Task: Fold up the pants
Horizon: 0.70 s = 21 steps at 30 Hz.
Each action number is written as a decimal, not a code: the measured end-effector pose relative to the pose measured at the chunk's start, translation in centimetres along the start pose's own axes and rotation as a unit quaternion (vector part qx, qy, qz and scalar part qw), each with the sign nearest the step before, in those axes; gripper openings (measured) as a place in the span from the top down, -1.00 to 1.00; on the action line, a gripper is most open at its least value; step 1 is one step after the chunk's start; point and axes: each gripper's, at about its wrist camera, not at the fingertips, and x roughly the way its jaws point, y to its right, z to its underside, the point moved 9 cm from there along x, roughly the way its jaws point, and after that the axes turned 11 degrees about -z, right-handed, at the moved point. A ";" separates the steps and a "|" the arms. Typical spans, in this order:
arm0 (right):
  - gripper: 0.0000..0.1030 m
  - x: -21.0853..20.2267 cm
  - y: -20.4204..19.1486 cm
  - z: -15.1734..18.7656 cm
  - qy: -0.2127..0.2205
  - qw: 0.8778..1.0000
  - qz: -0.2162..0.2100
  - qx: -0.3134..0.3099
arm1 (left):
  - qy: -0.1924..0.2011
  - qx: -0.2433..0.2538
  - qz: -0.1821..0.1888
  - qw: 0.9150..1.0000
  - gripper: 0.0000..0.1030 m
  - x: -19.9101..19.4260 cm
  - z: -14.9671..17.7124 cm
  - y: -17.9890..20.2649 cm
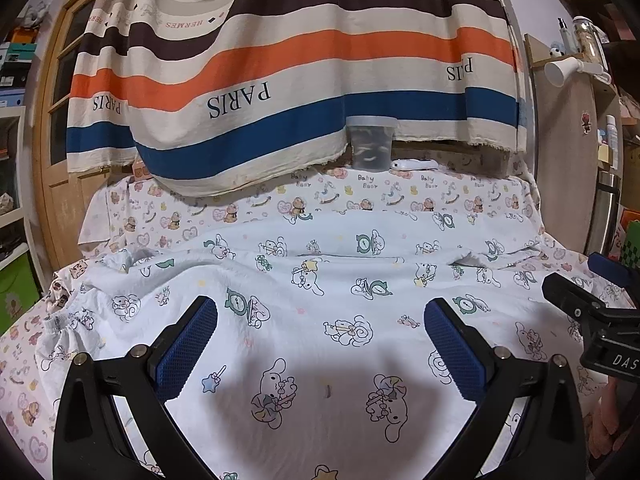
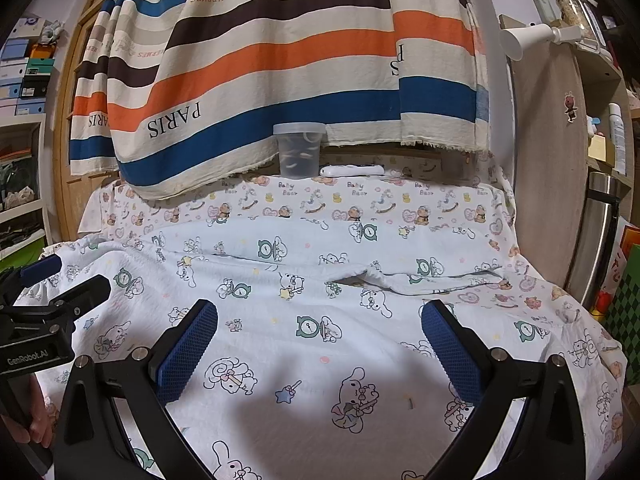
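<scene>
Left wrist view shows the white cartoon-printed cotton pants (image 1: 320, 300) spread flat over a table covered in a bear-printed sheet (image 1: 400, 192), their gathered elastic waistband (image 1: 68, 320) near the table's left edge. A bare strip of sheet runs along the far edge, where a clear lidded plastic tub (image 1: 371, 144) and a white remote (image 1: 414, 165) stand below a striped hanging cloth (image 1: 280, 60). The left gripper (image 1: 320, 344) hovers over the pants with its blue-padded fingers (image 1: 188, 352) spread wide, holding nothing. The right gripper (image 1: 592, 300) enters at the right edge, also above the fabric.

Right wrist view shows the right gripper (image 2: 320, 344) equally wide apart and empty over the pants (image 2: 320, 320). It shows more of the right edge, where the sheet (image 2: 520, 300) lies uncovered beside a steel flask (image 2: 600, 232); the waistband is hidden there behind the left gripper (image 2: 60, 288).
</scene>
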 end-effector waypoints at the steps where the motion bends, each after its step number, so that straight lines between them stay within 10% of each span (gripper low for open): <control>1: -0.99 0.0 0.0 0.0 0.000 1.000 0.000 0.000 | 0.000 0.000 0.000 1.000 -1.00 0.0 0.0 0.0; 21: -0.99 0.0 0.0 0.0 0.000 1.000 -0.001 0.000 | -0.003 0.000 0.000 1.000 -1.00 0.0 0.1 -0.1</control>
